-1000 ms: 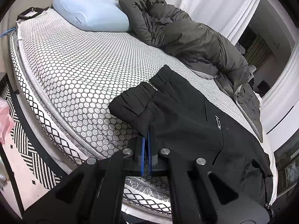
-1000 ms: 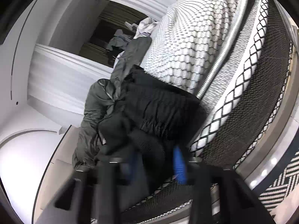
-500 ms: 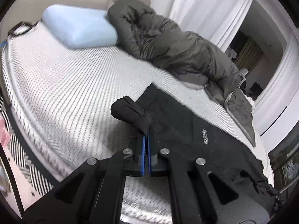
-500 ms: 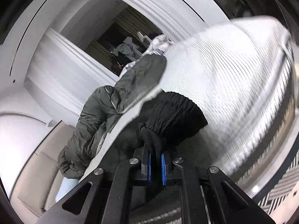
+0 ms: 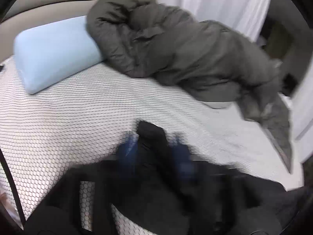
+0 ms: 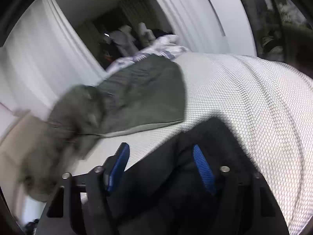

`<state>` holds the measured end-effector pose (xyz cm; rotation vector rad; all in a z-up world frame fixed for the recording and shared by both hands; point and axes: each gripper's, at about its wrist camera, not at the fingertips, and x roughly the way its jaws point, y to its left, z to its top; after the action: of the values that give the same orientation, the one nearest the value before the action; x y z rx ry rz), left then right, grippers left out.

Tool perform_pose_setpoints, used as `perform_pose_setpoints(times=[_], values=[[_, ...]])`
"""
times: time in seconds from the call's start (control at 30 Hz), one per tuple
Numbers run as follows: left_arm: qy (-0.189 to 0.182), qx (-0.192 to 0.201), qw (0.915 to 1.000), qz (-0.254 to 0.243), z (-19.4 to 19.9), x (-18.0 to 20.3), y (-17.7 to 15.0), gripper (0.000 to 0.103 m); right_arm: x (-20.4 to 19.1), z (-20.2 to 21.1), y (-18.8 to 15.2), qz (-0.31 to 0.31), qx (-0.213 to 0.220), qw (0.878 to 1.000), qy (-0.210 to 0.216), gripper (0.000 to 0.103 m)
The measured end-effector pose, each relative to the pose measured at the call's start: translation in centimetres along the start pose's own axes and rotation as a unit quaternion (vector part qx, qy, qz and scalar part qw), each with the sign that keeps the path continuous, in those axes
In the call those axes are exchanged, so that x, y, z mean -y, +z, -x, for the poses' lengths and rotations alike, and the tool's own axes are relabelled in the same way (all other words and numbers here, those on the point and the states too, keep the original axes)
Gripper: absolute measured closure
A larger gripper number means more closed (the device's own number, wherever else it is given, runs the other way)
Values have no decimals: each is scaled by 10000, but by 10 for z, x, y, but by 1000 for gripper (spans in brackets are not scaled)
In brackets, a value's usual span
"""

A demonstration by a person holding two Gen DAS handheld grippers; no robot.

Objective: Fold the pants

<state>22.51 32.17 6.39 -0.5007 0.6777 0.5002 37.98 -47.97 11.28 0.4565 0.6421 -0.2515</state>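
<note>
The black pants lie on the honeycomb-patterned bed, on the near side of the grey jacket. The step in hand looks like releasing the cloth after laying a fold. To do it well, both grippers should pull straight back from the jacket without dragging the fabric, and the edges should be checked for alignment.

The left gripper and the right gripper have just been opening. Both fingers now stand apart, with black cloth between them but not pinched. Half a second ago each was closed on a bunch of the waistband.
</note>
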Motion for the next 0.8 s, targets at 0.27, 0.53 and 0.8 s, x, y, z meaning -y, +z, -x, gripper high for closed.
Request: perform_pose_setpoints(times=[0.27, 0.53, 0.8], values=[[-204, 204, 9992, -273, 19, -11, -32, 24, -17, 13, -53, 644, 31, 9977, 207, 14], [-759, -619, 9951, -104, 6, -4, -115, 59, -11, 46, -121, 569, -94, 9940, 933, 11], [-420, -668, 9960, 416, -29, -11, -131, 94, 10, 40, -143, 354, -248, 9954, 859, 11]])
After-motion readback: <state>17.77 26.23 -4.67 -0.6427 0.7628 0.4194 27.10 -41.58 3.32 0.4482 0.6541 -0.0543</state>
